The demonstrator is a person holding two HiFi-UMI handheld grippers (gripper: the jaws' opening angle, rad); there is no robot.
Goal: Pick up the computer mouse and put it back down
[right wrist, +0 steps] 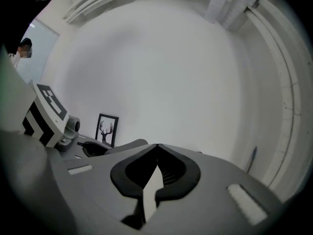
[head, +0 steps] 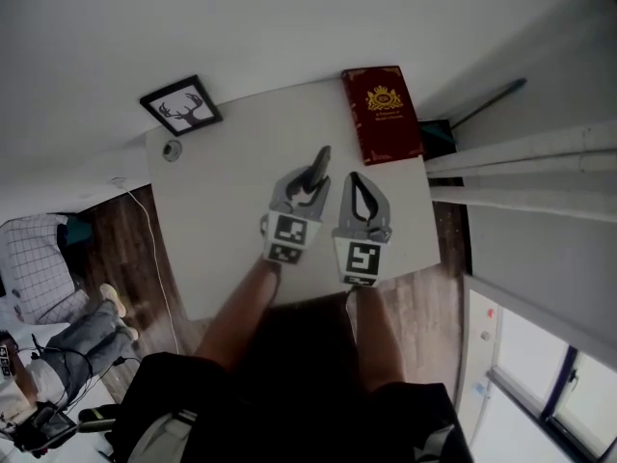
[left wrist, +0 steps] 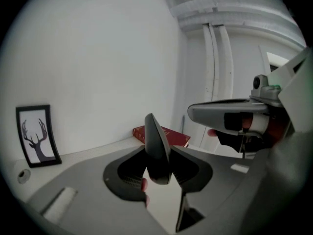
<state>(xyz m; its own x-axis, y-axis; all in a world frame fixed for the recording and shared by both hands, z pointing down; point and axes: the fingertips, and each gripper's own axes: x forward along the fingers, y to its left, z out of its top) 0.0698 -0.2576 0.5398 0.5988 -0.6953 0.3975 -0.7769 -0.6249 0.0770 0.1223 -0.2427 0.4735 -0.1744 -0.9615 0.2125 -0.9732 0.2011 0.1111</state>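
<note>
Our left gripper (head: 310, 183) clamps the mouse (left wrist: 156, 146) on edge above the table (head: 217, 210); our right gripper (right wrist: 156, 148) is closed and empty.

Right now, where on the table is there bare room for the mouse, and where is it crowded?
Bare: the table's left half, in front of the deer picture, and the back edge between it and the red book. Crowded: those two corners.
</note>
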